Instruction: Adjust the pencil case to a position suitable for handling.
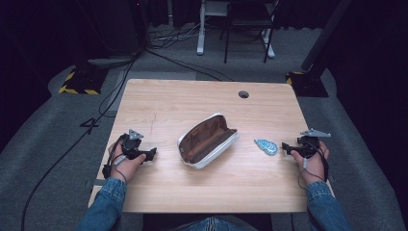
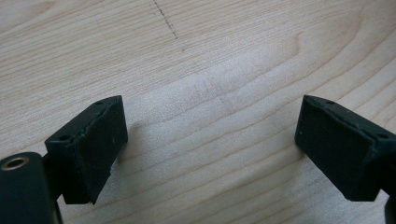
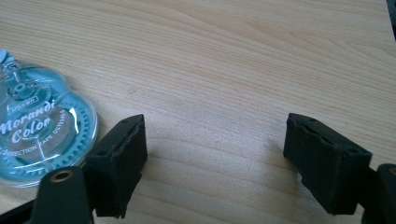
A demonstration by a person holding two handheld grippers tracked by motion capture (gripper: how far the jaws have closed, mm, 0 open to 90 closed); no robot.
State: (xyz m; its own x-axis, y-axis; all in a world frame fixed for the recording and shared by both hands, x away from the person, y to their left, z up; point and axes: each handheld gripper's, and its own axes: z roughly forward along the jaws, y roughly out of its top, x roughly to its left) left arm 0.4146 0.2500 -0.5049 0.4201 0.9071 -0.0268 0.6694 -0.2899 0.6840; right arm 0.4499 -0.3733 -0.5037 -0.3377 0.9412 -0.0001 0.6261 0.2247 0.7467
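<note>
An open pencil case (image 1: pixel 208 140), white outside and brown inside, lies at the middle of the wooden table (image 1: pixel 202 98). A blue correction-tape dispenser (image 1: pixel 266 146) lies to its right; in the right gripper view the dispenser (image 3: pixel 35 128) sits just left of the jaws. My right gripper (image 1: pixel 285 147) rests open at the table's right, just right of the dispenser, nothing between its pads (image 3: pixel 119 163). My left gripper (image 1: pixel 153 154) rests open at the table's left, pointing toward the case, with bare wood between its pads (image 2: pixel 91 147).
A round cable hole (image 1: pixel 243 94) sits near the table's far edge. Beyond the table stand a chair and desk legs (image 1: pixel 235 33), with cables (image 1: pixel 110 91) running over the grey floor at left.
</note>
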